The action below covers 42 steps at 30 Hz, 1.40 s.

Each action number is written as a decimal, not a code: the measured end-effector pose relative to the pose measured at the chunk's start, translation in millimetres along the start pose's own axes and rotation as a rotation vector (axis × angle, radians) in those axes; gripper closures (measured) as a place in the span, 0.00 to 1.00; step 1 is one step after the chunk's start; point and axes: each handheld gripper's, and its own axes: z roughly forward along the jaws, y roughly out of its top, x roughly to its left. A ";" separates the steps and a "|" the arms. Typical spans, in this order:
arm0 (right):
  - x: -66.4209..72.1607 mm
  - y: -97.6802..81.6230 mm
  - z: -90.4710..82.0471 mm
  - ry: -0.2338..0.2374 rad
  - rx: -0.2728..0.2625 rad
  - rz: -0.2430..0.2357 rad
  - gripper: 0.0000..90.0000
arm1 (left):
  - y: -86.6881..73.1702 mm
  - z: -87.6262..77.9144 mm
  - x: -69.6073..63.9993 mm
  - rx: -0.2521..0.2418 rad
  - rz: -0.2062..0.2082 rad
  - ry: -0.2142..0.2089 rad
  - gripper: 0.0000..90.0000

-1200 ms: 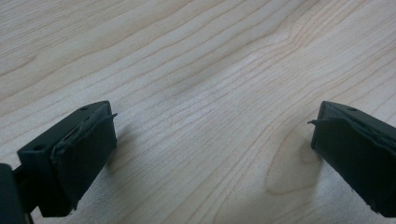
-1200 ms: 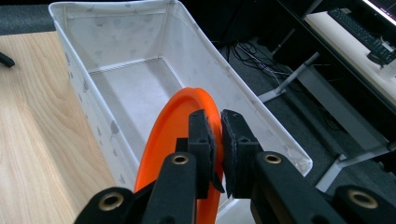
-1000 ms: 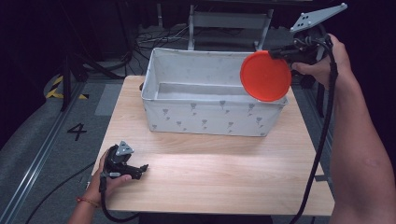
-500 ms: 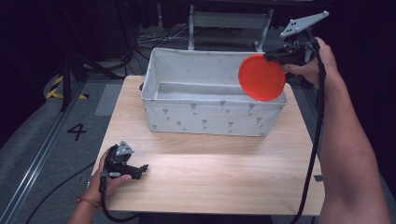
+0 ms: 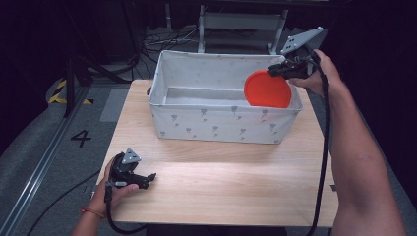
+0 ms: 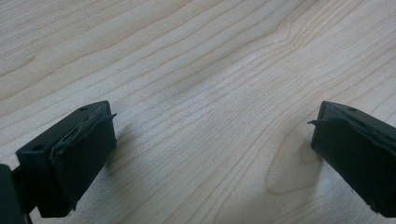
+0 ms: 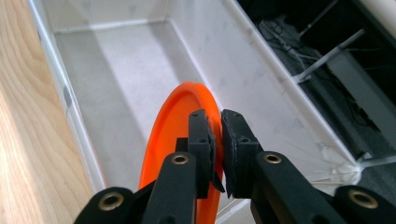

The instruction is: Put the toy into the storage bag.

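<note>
An orange plate (image 5: 268,89) hangs on edge inside the right end of a white fabric bin (image 5: 216,125). My right gripper (image 5: 273,72) is shut on the plate's upper rim, held from the right by a hand. The right gripper view looks down into the bin, where both jaws of the gripper (image 7: 217,135) pinch the plate's (image 7: 175,126) edge over the grey bin floor (image 7: 116,84). Near the table's front left corner rests my left gripper (image 5: 147,177), open in a hand. In its own view the two pads (image 6: 86,149) stand wide apart over bare wood, nothing between them.
The light wooden table (image 5: 226,177) has broad free room in front of the bin. A black cable (image 5: 324,147) trails from the right gripper along the forearm. Dark floor with a "4" mark (image 5: 81,138) lies left of the table.
The right gripper has carried the orange plate down and leftward, from above the bin's right rim into the bin. The left gripper has stayed where it was.
</note>
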 end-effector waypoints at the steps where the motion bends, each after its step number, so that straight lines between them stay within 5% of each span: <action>1: 0.8 -1.3 3.7 0.009 0.011 -0.009 0.93 | -0.1 0.1 -0.2 -0.001 -0.002 -0.001 0.00; 10: 12.9 -21.9 31.6 0.141 0.125 -0.095 0.93 | 0.0 0.0 0.0 0.000 0.000 0.000 0.00; 23: 29.1 -37.0 57.2 0.259 0.309 -0.172 0.92 | 0.0 0.0 0.0 0.000 0.000 0.000 0.00; 31: 21.8 -39.5 61.4 0.297 0.386 -0.151 0.92 | 0.0 0.0 0.0 0.000 0.000 0.000 0.00; 37: 19.8 -44.0 74.6 0.279 0.480 -0.144 0.93 | 0.0 0.0 0.0 0.000 0.000 0.000 0.00; 42: 16.8 -41.3 71.8 0.268 0.487 -0.127 0.90 | 0.0 0.0 0.0 0.000 0.000 0.000 0.00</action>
